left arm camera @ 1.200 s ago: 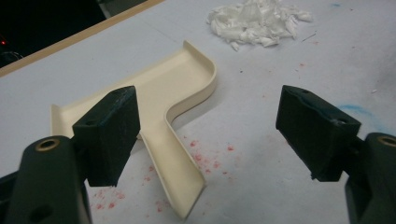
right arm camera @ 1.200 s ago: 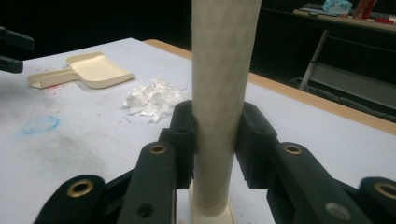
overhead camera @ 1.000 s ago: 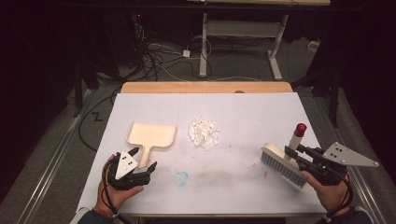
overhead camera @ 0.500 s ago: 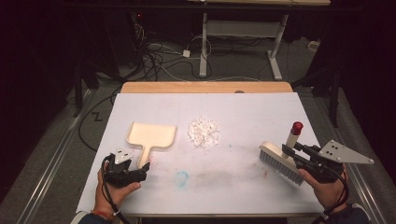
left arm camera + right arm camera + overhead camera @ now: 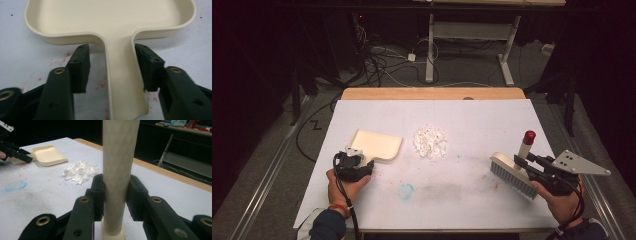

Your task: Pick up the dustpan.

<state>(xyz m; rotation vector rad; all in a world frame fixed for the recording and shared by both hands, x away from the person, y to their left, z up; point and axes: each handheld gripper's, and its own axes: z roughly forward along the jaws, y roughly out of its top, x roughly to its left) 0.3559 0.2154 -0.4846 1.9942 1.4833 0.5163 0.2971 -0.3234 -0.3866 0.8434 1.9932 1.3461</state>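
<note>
The heap of white scraps (image 5: 430, 142) sits whole and untouched at the middle of the high view, on the white tabletop (image 5: 472, 120), so by my judgement the sweeping itself has not begun; what is in hand is the taking-up of the implements. Just left of the heap lies the cream dustpan (image 5: 376, 145), flat on the tabletop, its handle pointing toward the lower left of the frame. In the left gripper view the left tool (image 5: 112, 67) stands wide around that handle, one jaw on each side with a gap showing at the left jaw, so the pan is bracketed but not yet clamped. At the lower right of the high view stands the hand brush (image 5: 512, 172), bristles down, its cream handle with a red cap rising upright. The right tool (image 5: 116, 195) is closed on that handle, both pads pressed against it low on the shaft. Each hand comes in from the bottom edge, the left hand (image 5: 346, 182) low over the tabletop, the right hand (image 5: 564, 202) level behind the brush. Still to do: close on the pan, sweep the scraps in.
</note>
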